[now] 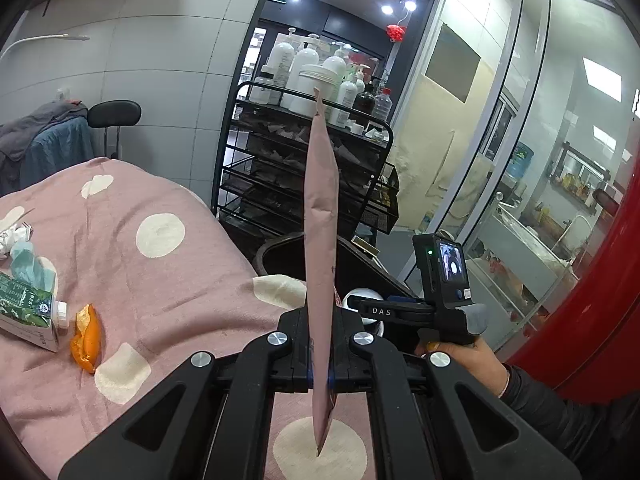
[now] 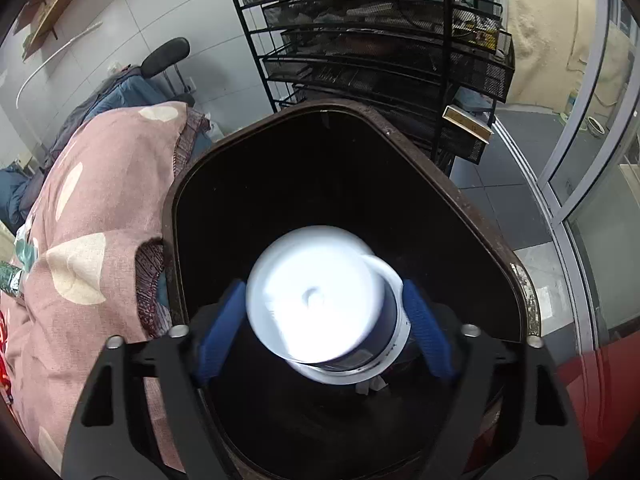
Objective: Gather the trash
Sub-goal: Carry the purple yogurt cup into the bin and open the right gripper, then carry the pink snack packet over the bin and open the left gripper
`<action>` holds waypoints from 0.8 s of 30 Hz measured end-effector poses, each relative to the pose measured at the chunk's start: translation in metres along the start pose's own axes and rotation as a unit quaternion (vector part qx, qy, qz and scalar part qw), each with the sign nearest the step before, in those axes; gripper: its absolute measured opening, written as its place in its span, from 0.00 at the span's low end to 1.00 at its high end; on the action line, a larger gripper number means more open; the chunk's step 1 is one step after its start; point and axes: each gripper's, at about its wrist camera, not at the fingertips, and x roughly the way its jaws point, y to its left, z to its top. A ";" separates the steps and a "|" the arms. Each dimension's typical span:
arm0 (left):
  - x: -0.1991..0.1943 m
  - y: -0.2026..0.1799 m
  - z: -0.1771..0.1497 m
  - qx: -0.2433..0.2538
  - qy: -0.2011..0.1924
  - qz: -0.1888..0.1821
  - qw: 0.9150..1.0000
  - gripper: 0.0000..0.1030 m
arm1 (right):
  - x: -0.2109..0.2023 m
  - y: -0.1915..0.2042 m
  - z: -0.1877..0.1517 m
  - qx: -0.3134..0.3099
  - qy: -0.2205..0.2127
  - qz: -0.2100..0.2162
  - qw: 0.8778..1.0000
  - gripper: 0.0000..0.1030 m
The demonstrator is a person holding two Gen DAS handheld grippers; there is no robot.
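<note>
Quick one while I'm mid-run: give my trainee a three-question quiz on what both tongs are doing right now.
1. True or false: the left tongs are shut on a flat pink pouch that stands on edge.
2. The white cup between the right tongs is above which item? A) pink blanket B) dark trash bin C) black wire rack
3. Fill in: beside the green carton on the blanket lies an ___ wrapper.

Key: 1 true; 2 B; 3 orange.
</note>
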 end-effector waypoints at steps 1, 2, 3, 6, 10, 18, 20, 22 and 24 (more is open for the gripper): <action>0.001 -0.001 0.001 0.001 0.001 -0.001 1.000 0.04 | -0.001 0.000 -0.001 0.001 -0.003 0.000 1.000 0.84; 0.002 -0.002 0.001 0.002 0.001 -0.001 1.000 0.04 | -0.003 -0.001 -0.002 0.004 -0.006 0.003 1.000 0.84; 0.004 -0.003 0.002 0.004 0.002 -0.002 1.000 0.04 | -0.007 -0.001 -0.004 0.007 -0.012 0.006 1.000 0.84; 0.011 -0.006 0.004 0.009 0.006 -0.005 1.000 0.04 | -0.019 -0.001 -0.010 0.008 -0.032 0.012 0.999 0.84; 0.026 -0.012 0.008 0.019 0.018 -0.011 1.000 0.04 | -0.039 0.000 -0.023 0.005 -0.057 0.017 0.998 0.86; 0.069 -0.026 0.020 0.029 0.055 -0.032 0.998 0.04 | -0.081 0.004 -0.049 -0.026 -0.104 -0.002 0.994 0.92; 0.079 -0.031 0.021 0.034 0.064 -0.037 0.997 0.04 | -0.087 0.003 -0.053 -0.027 -0.106 -0.001 0.994 0.92; 0.089 -0.034 0.023 0.033 0.074 -0.044 0.996 0.04 | -0.091 0.003 -0.058 -0.028 -0.106 0.003 0.994 0.92; 0.100 -0.038 0.023 0.037 0.088 -0.046 0.994 0.04 | -0.097 0.004 -0.062 -0.030 -0.107 0.005 0.994 0.92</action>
